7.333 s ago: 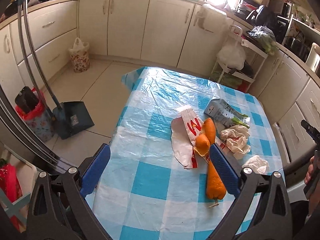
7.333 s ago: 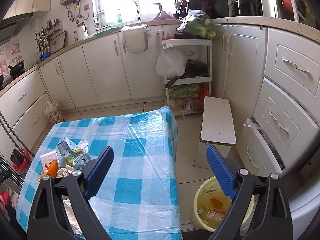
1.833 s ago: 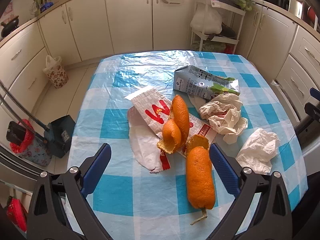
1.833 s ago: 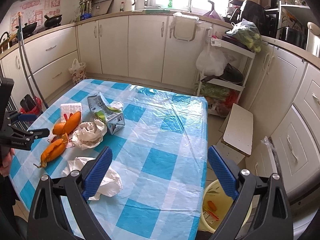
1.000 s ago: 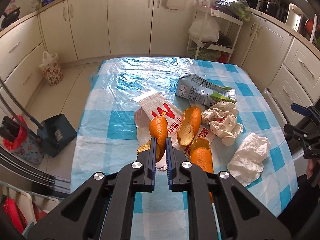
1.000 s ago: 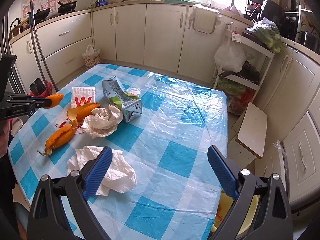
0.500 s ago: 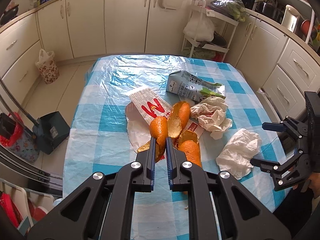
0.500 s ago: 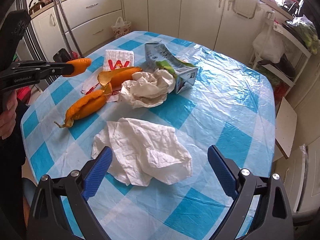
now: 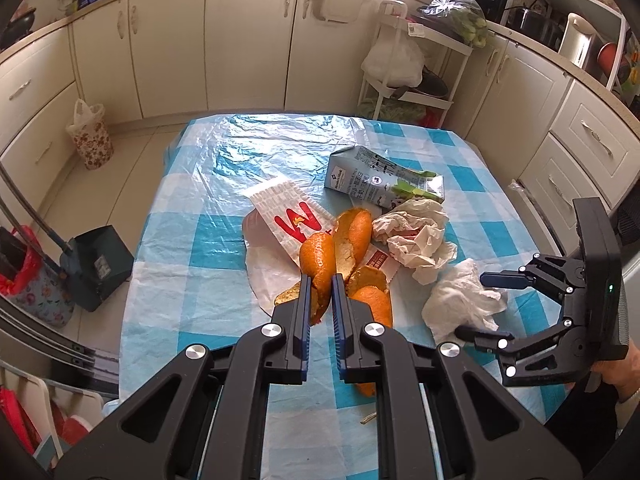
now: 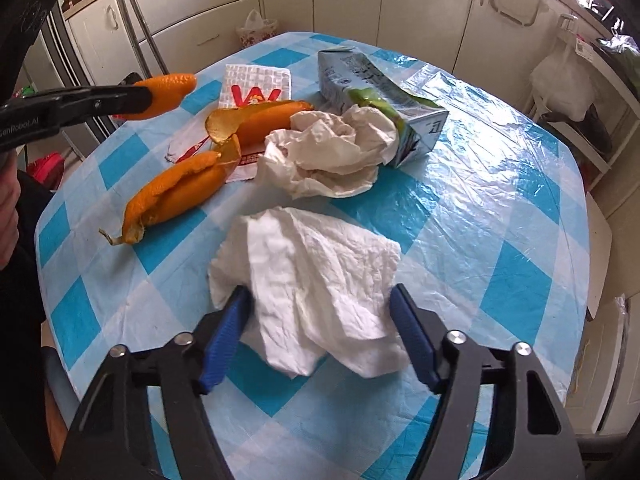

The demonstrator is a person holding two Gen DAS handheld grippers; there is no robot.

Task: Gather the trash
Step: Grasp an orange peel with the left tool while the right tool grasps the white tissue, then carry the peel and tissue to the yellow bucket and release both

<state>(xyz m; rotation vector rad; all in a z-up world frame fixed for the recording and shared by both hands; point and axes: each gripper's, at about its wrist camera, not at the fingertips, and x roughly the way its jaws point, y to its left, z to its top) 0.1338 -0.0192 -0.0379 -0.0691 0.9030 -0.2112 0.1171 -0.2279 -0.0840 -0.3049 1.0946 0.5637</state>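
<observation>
Now the bench (image 10: 500, 216), under its blue-checked plastic cover, is carrying most of the litter toward its left edge: a flattened milk carton (image 10: 372, 96) lying toward the far edge, a paper wrapper (image 10: 256, 84) beside it, a crumpled brown-white paper wad (image 10: 332, 152) touching the carton, and long orange peels (image 10: 176, 192) on the wrapper's near side. Closer, near the bench's near edge, the white tissue (image 10: 316, 280) is lying loose, and the right tool (image 10: 320, 332) is straddling it; its jaws have just been closing and are standing about half-wide on either side of the tissue, not visibly pinching it yet. The left tool (image 9: 320, 300) is nearly shut, clamping a strip of peel (image 9: 318, 264) lifted clear of the cover. Judging by this, one piece is secured and a second is about to be gripped.
</observation>
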